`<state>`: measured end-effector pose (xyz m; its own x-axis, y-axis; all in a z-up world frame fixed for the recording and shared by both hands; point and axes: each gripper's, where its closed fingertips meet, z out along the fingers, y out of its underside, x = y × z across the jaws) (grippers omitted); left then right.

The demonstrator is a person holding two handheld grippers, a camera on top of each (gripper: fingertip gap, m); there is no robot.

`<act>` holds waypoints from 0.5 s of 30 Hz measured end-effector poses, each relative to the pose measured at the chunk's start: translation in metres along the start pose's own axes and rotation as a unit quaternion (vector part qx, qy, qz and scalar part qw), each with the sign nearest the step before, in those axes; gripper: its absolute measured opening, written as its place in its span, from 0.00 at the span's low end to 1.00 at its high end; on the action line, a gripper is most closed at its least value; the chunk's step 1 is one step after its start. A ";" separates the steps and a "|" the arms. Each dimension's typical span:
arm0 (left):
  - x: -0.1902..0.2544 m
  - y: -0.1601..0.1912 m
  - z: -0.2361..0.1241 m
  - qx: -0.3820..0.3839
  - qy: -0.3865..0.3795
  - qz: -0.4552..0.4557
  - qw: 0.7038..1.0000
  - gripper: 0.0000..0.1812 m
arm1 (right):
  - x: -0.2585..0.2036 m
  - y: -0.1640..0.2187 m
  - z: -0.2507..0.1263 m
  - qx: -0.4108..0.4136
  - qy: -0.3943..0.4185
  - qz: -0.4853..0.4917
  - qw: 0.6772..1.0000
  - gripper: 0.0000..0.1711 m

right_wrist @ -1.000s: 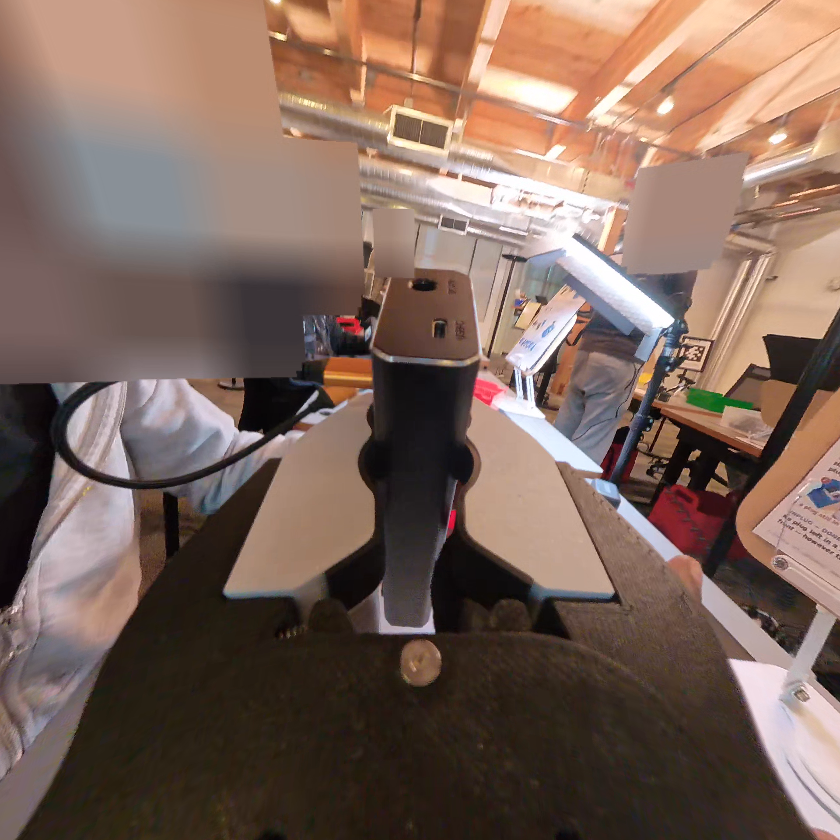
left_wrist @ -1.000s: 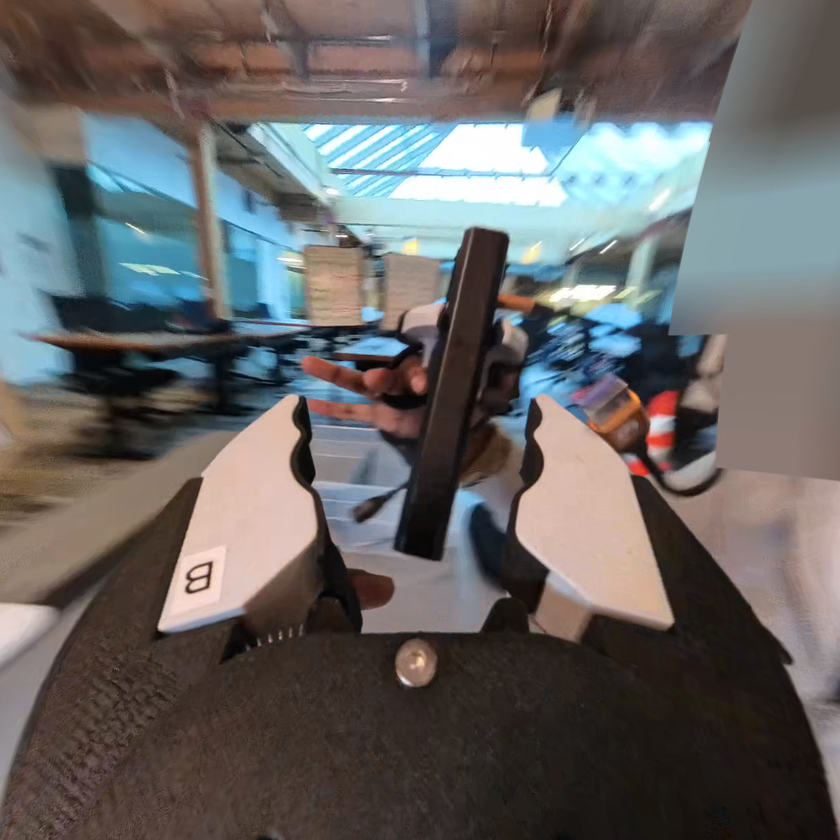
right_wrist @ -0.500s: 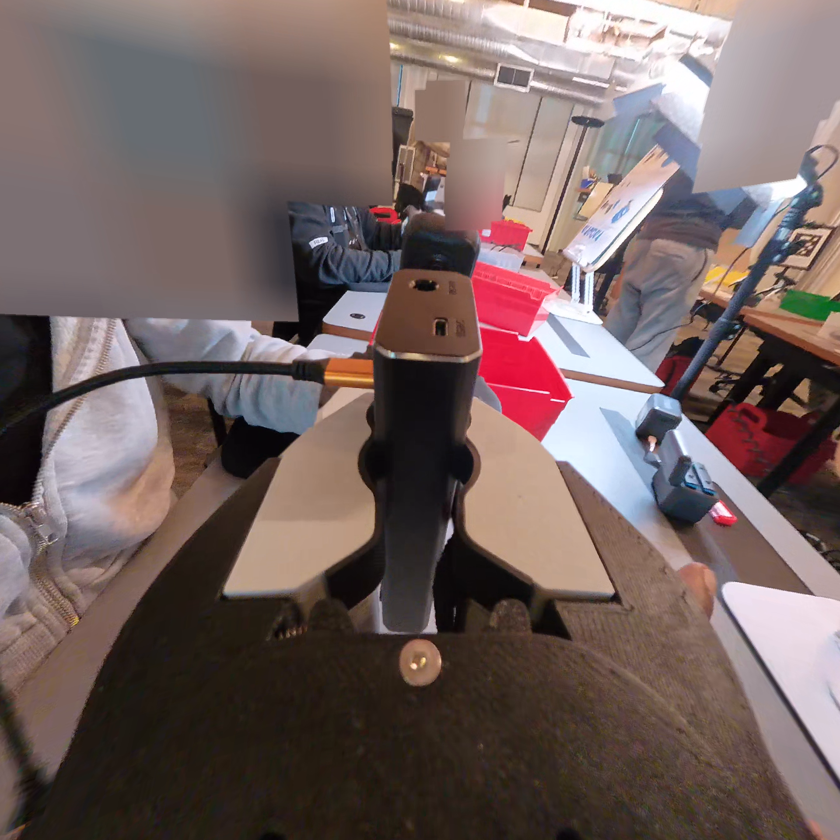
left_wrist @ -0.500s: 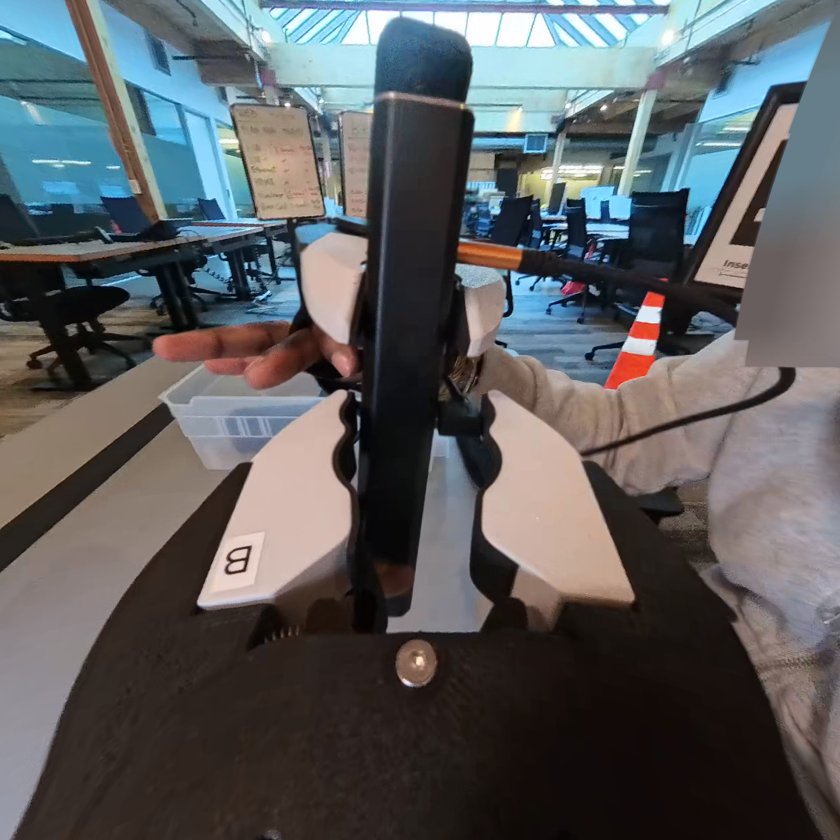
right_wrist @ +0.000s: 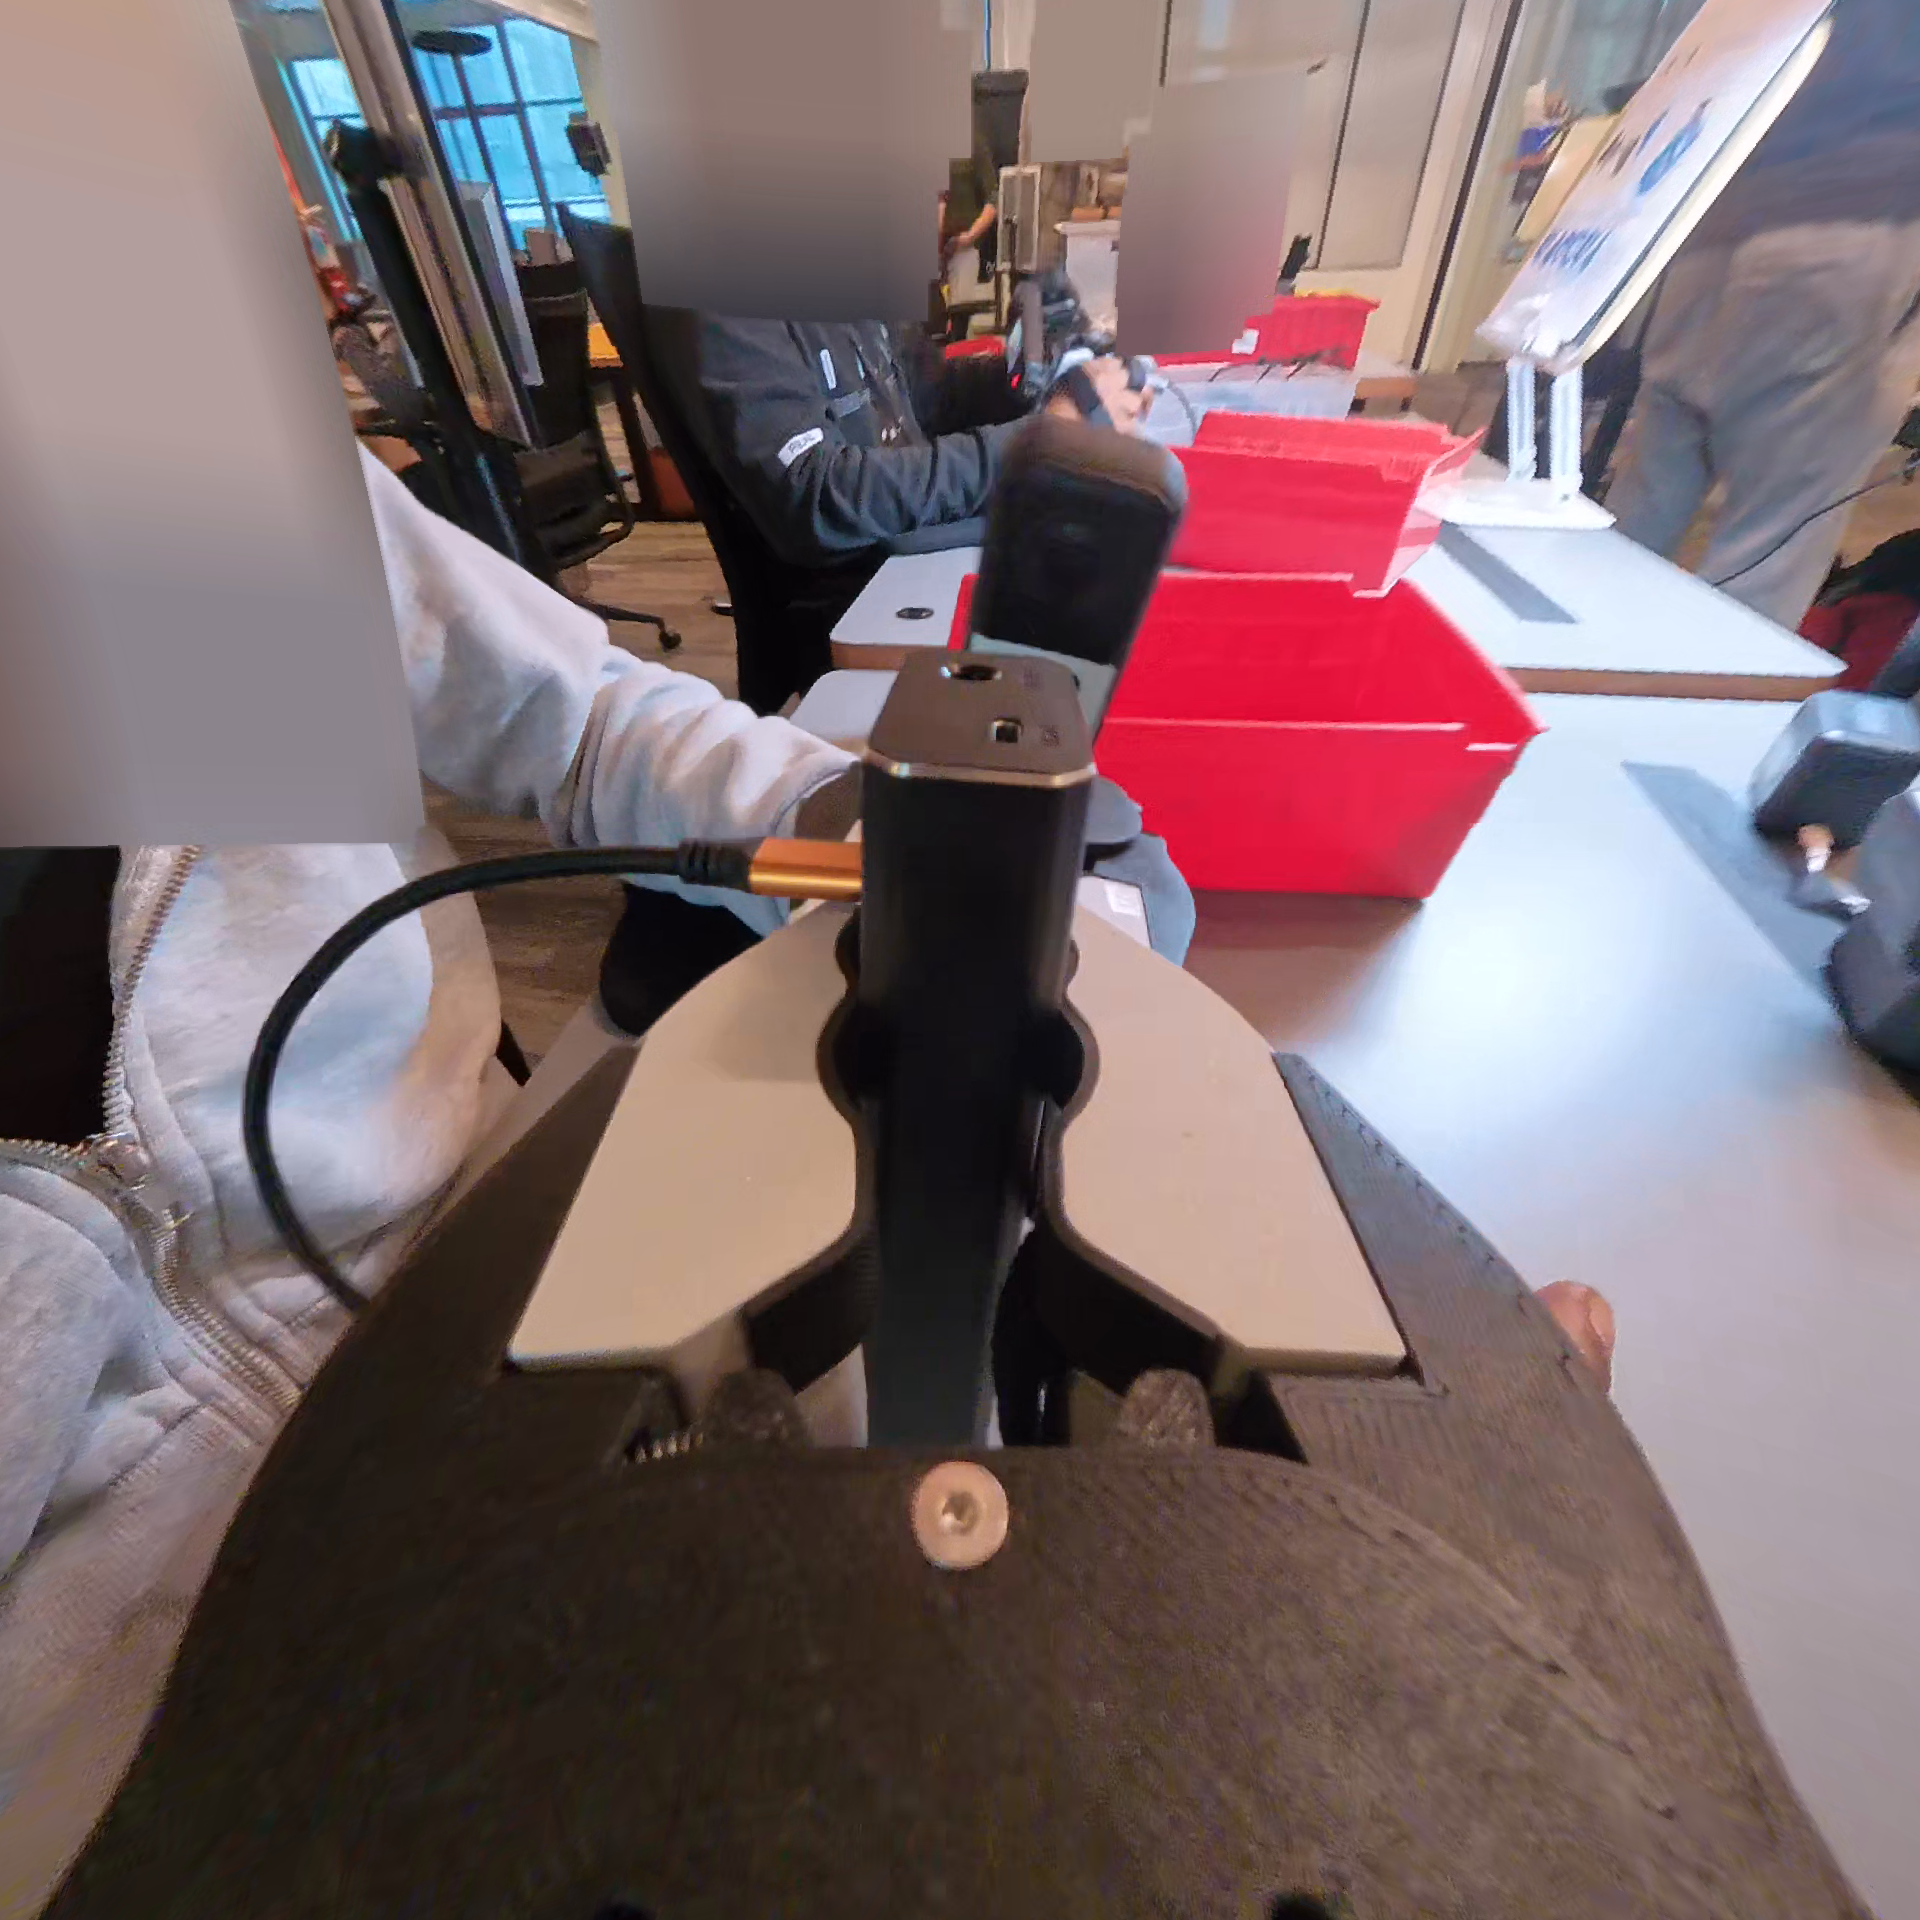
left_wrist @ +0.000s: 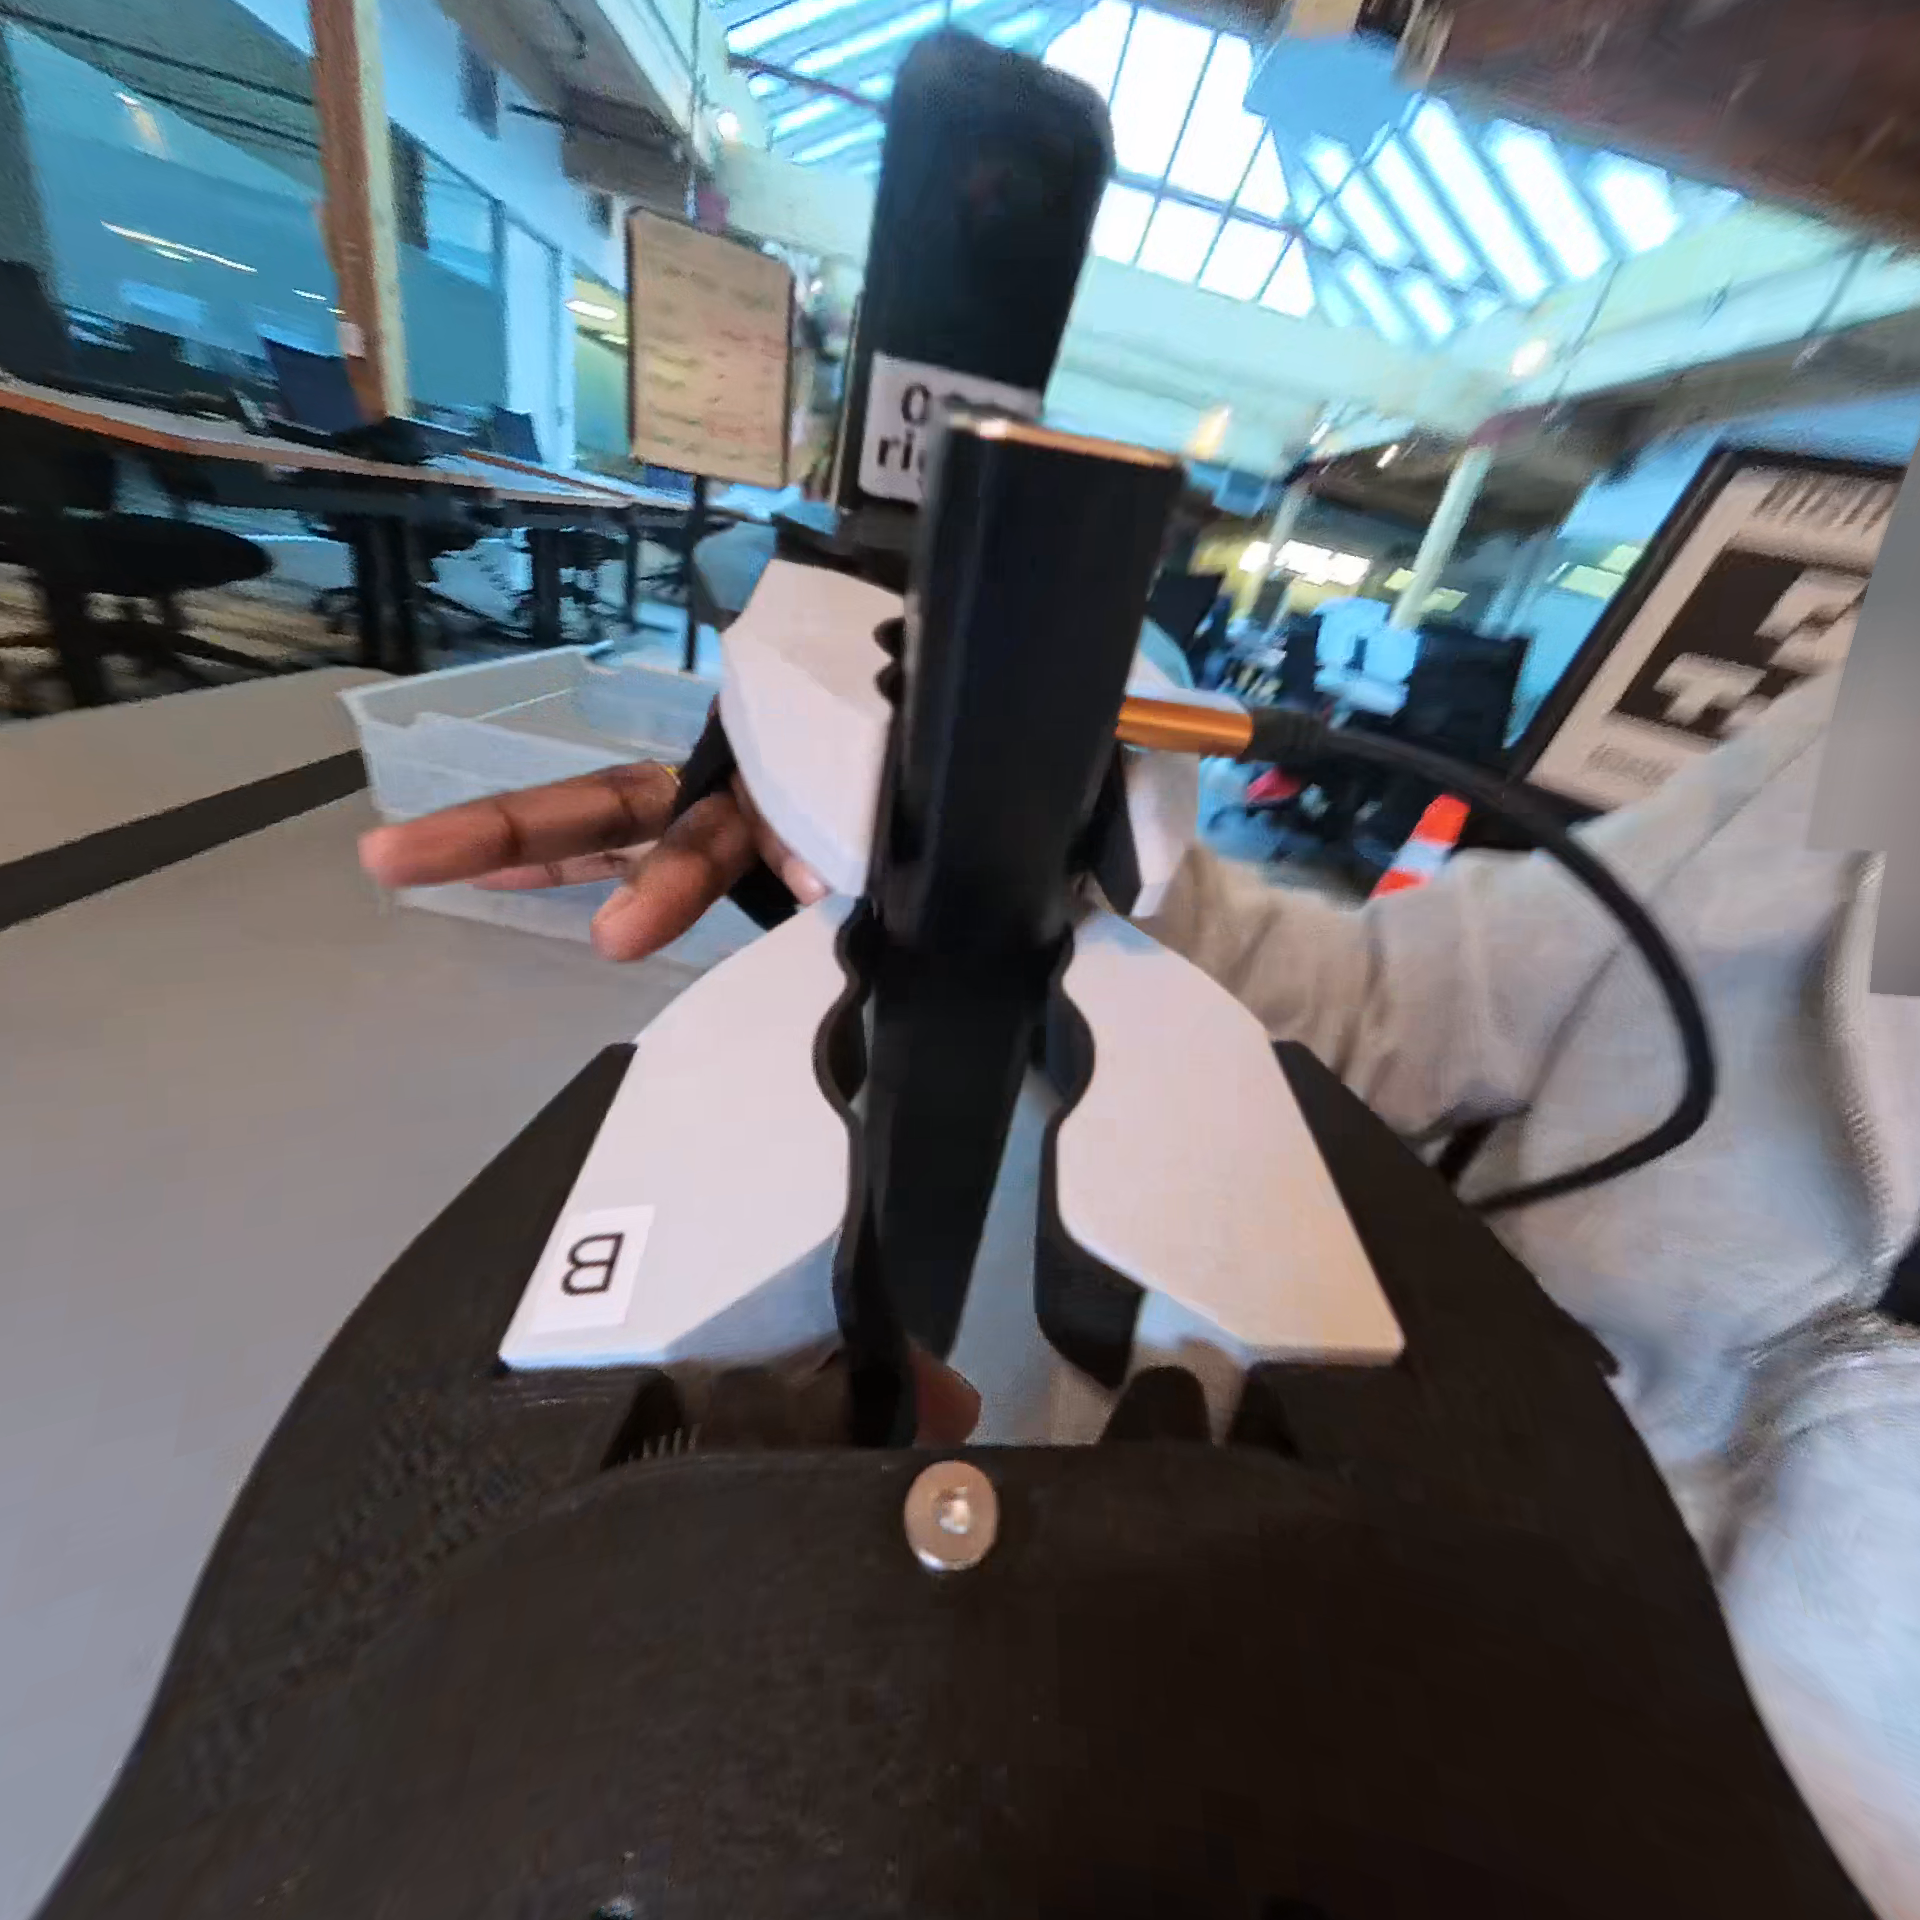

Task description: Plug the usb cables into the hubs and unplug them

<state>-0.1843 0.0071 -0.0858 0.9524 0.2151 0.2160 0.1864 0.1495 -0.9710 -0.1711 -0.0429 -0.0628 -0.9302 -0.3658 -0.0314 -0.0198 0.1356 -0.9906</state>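
A black USB hub [left_wrist: 1023, 675] stands upright between both grippers. My left gripper [left_wrist: 956, 935] is shut on its lower part. My right gripper [right_wrist: 961, 956] is shut on the same hub [right_wrist: 971, 935] from the opposite side, and its white fingers [left_wrist: 805, 748] show beyond in the left wrist view. A black cable [right_wrist: 312, 1018] with a copper-coloured connector [right_wrist: 805, 868] meets the hub's side; the connector [left_wrist: 1179, 724] also shows in the left wrist view. The hub's top end has two small ports. The left gripper's black camera [right_wrist: 1070, 551] rises behind the hub.
A grey table [left_wrist: 208, 1143] lies below. A clear plastic bin [left_wrist: 499, 727] stands at its far left. Red bins [right_wrist: 1299, 779] stand ahead of the right gripper, with dark adapters [right_wrist: 1839, 769] at the right. A person's grey sleeve [left_wrist: 1455, 987] and hand [left_wrist: 582, 842] are close. Left tips to right tips: about 5 cm.
My left gripper was open around the hub a second ago and has shut on it. The cable's connector has come to the hub's side. Both views have tilted down toward the table.
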 end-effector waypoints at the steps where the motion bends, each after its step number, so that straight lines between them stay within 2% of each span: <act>1: 0.001 0.006 -0.002 -0.012 -0.013 0.027 0.999 0.16 | -0.002 0.004 0.004 -0.003 -0.006 0.008 1.000 0.18; 4: -0.001 0.014 -0.011 -0.025 -0.053 0.051 0.997 0.15 | 0.001 0.010 0.010 0.010 0.023 0.011 1.000 0.20; 7: -0.011 0.020 -0.018 -0.030 -0.108 0.069 0.991 0.15 | 0.017 0.010 0.005 0.024 0.133 -0.098 0.986 0.32; 10: -0.017 0.026 -0.018 -0.039 -0.135 0.086 0.986 0.15 | 0.019 0.012 0.002 0.011 0.206 -0.188 0.960 0.33; 13: -0.008 0.029 -0.014 -0.049 -0.104 0.099 0.988 0.16 | 0.009 0.015 0.003 0.032 0.195 -0.173 0.965 0.29; 15: -0.001 0.025 -0.009 -0.029 -0.090 0.102 0.990 0.24 | 0.001 0.020 0.008 0.038 0.154 -0.131 0.978 0.28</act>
<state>-0.1785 0.0018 -0.1111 0.9141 0.4047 0.0250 0.0141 0.0300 -0.9995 -0.1692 -0.0482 -0.0838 -0.9632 -0.0816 0.2561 -0.2571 0.0016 -0.9664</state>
